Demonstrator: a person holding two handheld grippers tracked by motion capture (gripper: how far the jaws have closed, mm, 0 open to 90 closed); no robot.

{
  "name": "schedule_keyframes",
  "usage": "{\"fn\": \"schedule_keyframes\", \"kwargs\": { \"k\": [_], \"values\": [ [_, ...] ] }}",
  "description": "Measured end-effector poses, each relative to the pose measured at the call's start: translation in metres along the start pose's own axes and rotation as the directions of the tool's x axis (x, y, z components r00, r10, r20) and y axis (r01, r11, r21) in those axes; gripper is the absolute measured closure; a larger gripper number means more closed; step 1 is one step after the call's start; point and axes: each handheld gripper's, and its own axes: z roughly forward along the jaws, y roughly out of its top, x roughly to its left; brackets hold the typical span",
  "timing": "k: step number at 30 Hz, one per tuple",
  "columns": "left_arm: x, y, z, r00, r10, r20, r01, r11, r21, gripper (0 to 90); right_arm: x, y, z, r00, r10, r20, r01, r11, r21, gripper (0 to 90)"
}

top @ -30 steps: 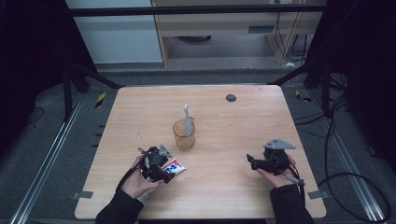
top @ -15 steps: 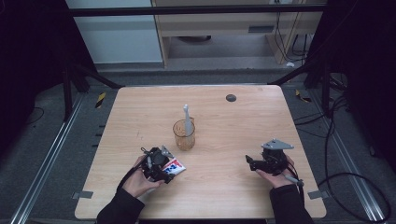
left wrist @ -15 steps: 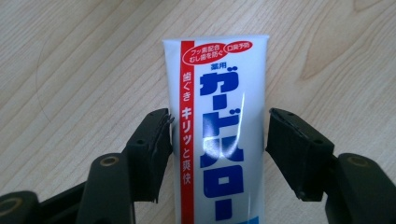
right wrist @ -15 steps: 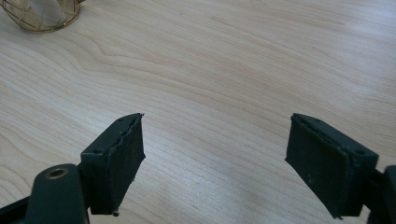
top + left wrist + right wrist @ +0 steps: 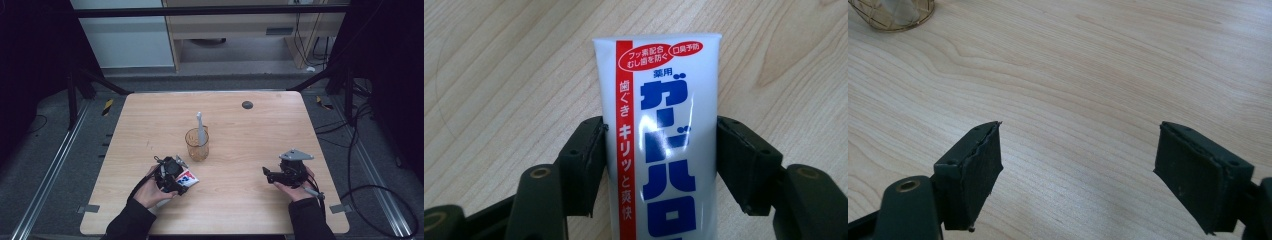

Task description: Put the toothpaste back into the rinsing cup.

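Left tongs (image 5: pixel 659 165) clamp toothpaste tube (image 5: pixel 659 130), grab done; cup (image 5: pixel 197 144) at 1 o'clock awaits it. Right tongs (image 5: pixel 1098 175) wide, idle.

The right tongs (image 5: pixel 265 172) sit a touch nearer the person's edge of the surface (image 5: pixel 240 125) than a second ago; their jaws stand wide apart over bare wood.

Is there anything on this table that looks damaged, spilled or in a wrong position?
Nothing stands out. The toothpaste tube sits straight between the left gripper's jaws, uncrushed. The cup stands upright with a toothbrush in it. The right gripper is open over bare table.
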Motion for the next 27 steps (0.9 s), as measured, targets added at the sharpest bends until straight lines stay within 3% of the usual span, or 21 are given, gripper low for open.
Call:
{"fn": "schedule_keyframes", "kwargs": {
  "k": [8,11,17,22,27],
  "values": [
    [0.000,0.000,0.000,0.9999,0.010,0.000,-0.010,0.9999,0.005,40.6,-0.001,0.000,0.000,1.0000,0.000,0.001,0.000,1.000,0.002,18.9],
    [0.001,-0.001,0.000,1.0000,-0.007,0.001,0.007,1.0000,-0.001,42.8,-0.001,0.000,0.000,1.0000,-0.004,0.004,0.004,1.000,0.000,18.9],
    [0.002,-0.002,-0.003,0.9992,-0.038,0.017,0.038,0.9993,-0.009,51.4,-0.003,0.000,-0.002,1.0000,0.006,0.006,-0.006,1.000,-0.003,18.8],
    [0.005,-0.004,-0.009,0.9976,-0.065,0.027,0.065,0.9975,-0.028,63.8,-0.004,0.000,-0.001,1.0000,0.008,0.006,-0.008,1.000,0.002,18.7],
    [0.003,-0.005,-0.011,0.9972,-0.071,0.021,0.072,0.9966,-0.040,67.4,-0.004,-0.001,-0.001,0.9999,0.008,0.008,-0.008,1.000,0.003,18.5]
  ]
}}
